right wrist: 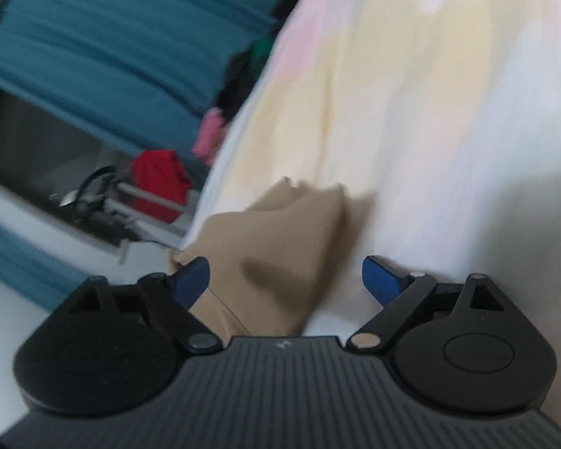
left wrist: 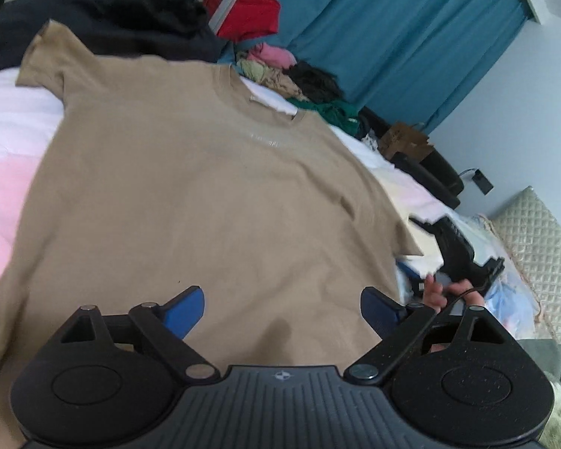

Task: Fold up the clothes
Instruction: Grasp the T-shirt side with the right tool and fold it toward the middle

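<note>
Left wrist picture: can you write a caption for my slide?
Open left hand-held gripper hovers over a tan T-shirt spread flat on the bed, ready for folding.

My right wrist view is smeared throughout: the teal curtain (right wrist: 104, 37) and red cloth (right wrist: 161, 179) are soft shapes. The tan T-shirt (left wrist: 205, 205) runs off the left wrist view's lower left edge, its hem hidden behind my left claw (left wrist: 282, 308). The chest lettering (left wrist: 265, 141) is too faint to read.
</note>
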The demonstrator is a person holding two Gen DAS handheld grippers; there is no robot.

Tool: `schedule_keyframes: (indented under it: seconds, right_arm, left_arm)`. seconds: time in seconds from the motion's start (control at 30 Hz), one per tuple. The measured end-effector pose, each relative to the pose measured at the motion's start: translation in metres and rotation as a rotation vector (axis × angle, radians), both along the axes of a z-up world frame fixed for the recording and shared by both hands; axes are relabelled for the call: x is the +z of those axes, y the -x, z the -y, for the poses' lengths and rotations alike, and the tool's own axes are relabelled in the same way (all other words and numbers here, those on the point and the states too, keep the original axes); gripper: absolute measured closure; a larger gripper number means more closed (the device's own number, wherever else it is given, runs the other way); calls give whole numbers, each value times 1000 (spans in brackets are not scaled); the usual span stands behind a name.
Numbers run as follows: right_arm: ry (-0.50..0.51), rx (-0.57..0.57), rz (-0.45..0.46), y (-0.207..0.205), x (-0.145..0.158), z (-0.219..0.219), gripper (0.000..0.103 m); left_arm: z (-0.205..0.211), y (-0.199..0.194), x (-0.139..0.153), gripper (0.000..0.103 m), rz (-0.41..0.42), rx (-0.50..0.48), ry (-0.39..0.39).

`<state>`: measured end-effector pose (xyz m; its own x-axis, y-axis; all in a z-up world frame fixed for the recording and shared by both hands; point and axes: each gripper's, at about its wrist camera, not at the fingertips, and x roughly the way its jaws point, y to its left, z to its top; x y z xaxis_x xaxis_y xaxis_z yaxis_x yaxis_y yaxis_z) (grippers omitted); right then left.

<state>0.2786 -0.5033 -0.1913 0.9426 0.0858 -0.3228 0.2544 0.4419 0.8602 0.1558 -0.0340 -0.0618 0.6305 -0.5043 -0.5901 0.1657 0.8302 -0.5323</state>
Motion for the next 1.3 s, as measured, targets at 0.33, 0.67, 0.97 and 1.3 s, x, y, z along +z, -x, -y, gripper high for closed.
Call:
schedule_keyframes:
  seconds: [0.33,0.67,0.97,1.3]
  right_arm:
    - [-110,175,181,-80,-13,6,30]
    - [285,21,81,-82,55,-21,90]
    - [748,-67,-24,-77,152,-98,91]
    - [1033,16,-107,-136,169,-267,91]
  left_arm:
    - [-10,-20,-19,11,-43,4,203]
    - [2,-2,6,11,60,-68,2]
    - [-36,18,35,11,151,137,-257]
    - [-123,28,12,11,-14,319,-125]
